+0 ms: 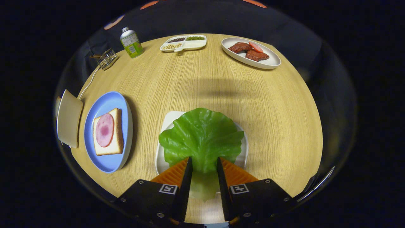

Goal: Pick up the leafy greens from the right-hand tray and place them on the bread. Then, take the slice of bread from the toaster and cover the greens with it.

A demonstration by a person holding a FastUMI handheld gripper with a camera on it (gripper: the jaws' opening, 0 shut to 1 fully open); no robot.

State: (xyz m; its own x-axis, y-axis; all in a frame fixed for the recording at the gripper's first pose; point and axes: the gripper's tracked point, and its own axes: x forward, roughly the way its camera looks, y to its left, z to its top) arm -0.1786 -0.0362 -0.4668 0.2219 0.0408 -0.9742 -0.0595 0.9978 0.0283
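The round wooden table [202, 91] carries everything. On its near part, just ahead of the claw [204, 164], a white tray [167, 122] holds one broad lettuce leaf [202, 136], which spreads over most of the tray and hangs past its rim on several sides. The leaf's pale stem end reaches back into the gap between the two fingers [185, 177], whose tips overlap the leaf's near edge on either side. The claw stands partly open, with a clear gap between the fingers; whether either finger actually presses on the leaf cannot be told.

To the left of the tray, well apart from the claw, a blue oval plate [109, 161] holds a slice of bread [117, 133] lying flat, with a round pink slice of ham [104, 129] on top of it. Just beyond that plate, at the table's left edge, is a flat beige object [69, 118] with a white cord [88, 84] running away from it toward the far side; what it is cannot be told.

On the far right, a white oval dish [269, 61] carries two brown pieces of meat [250, 52] and a small red slice [255, 47]. At the far middle sits a white divided dish [191, 46] with dark, green and pale beans in separate compartments. To its left stands a small green-labelled bottle [131, 42] with a silver cap, and left of that a small clear glass container [108, 58].
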